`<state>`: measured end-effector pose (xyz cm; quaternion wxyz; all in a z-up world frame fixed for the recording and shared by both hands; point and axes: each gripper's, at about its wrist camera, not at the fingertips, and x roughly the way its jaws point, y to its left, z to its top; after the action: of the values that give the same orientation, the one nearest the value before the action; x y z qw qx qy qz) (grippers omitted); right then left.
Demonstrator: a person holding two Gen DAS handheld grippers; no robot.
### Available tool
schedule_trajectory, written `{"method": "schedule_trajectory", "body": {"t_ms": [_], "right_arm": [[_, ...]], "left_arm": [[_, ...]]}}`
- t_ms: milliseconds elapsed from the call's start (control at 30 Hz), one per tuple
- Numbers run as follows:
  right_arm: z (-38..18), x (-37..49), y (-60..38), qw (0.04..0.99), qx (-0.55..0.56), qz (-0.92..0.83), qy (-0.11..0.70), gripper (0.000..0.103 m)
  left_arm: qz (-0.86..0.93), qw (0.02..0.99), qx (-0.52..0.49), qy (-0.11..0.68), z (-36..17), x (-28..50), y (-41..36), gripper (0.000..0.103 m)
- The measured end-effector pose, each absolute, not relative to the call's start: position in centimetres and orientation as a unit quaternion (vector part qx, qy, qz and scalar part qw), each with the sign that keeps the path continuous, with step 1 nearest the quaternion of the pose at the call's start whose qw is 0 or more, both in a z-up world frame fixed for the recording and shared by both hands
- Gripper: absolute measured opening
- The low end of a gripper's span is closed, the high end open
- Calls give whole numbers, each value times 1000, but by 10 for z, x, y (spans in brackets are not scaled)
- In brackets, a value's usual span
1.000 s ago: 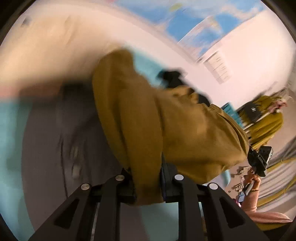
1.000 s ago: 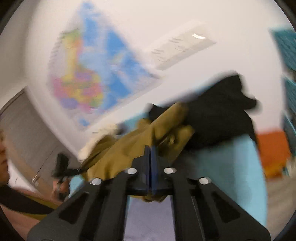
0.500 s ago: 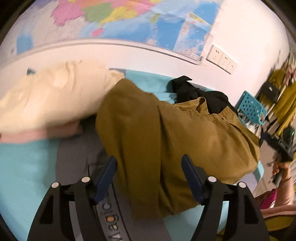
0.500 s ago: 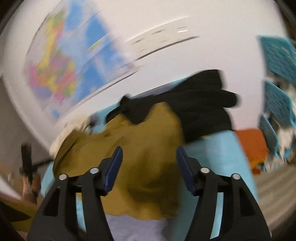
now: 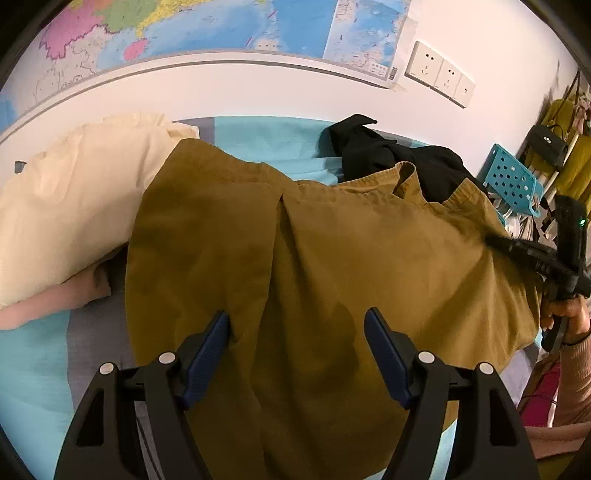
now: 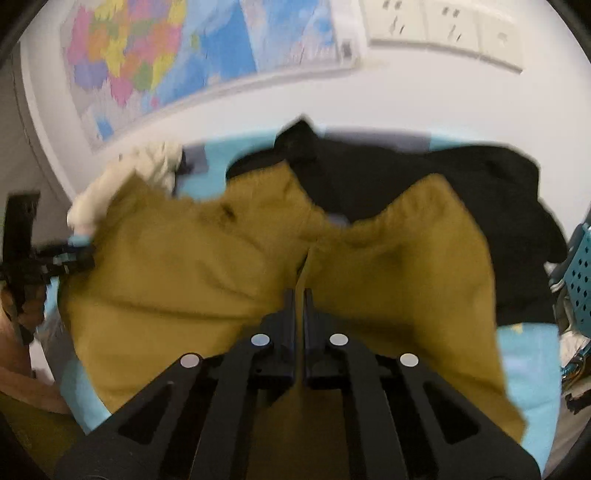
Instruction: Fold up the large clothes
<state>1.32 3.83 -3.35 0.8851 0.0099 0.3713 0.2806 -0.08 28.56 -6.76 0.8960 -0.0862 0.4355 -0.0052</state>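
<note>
fold step in hand: left gripper (image 5: pixel 295 347) spread wide over olive garment (image 5: pixel 332 258), gripping nothing; right gripper (image 6: pixel 299 295) pinched together (cloth between not discernible). next: regrasp an edge.

Olive garment (image 5: pixel 369 258): matt woven cloth, creased. Black garment (image 5: pixel 388 155): matt cloth. Cream pillow (image 5: pixel 74 206): soft, wrinkled fabric. Wall map (image 5: pixel 221 26): glossy paper. Teal crate (image 5: pixel 513 181): perforated plastic. Left gripper (image 5: pixel 297 336): matt black plastic, blue pads.
</note>
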Motion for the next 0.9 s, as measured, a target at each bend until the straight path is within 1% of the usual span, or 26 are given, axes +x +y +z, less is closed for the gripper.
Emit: {"method": "schedule_trajectory", "body": {"t_ms": [133,167,267,367,433,567,700,767,800,833,867,900], "right_arm": [[8,15,37,927,3,248,283,1],[12,16,38,925,5,263,274,1],[-9,34,48,909,-23,263,321,1],[-50,53,49,878,-22,262,400,2],[-62,57,50,872,-22,260,415,2],[-60,57,49,871,-24,260,416,4],[-51,54,44,873,-9,259,413,11],[-46,49,42,877,-3,257,406,19],[-44,48,39,878,2,255,404,28],[-42,46,37,880,8,256,400,33],[-39,42,34,881,15,258,397,34],[-37,39,31,880,21,262,396,39]], "left_arm": [[-4,897,-97,431,-61,4,291,71],[1,897,-96,430,-61,6,292,71],[7,894,-98,436,-67,9,294,71],[17,894,-85,439,-72,9,296,71],[19,891,-90,444,-75,11,299,71],[25,890,-90,446,-77,12,299,71],[32,893,-82,441,-75,8,295,71],[35,894,-82,440,-75,6,294,71],[37,895,-80,438,-74,6,293,71],[38,895,-79,437,-73,6,293,71],[36,896,-78,436,-73,5,291,72],[36,897,-77,434,-72,4,290,72]]}}
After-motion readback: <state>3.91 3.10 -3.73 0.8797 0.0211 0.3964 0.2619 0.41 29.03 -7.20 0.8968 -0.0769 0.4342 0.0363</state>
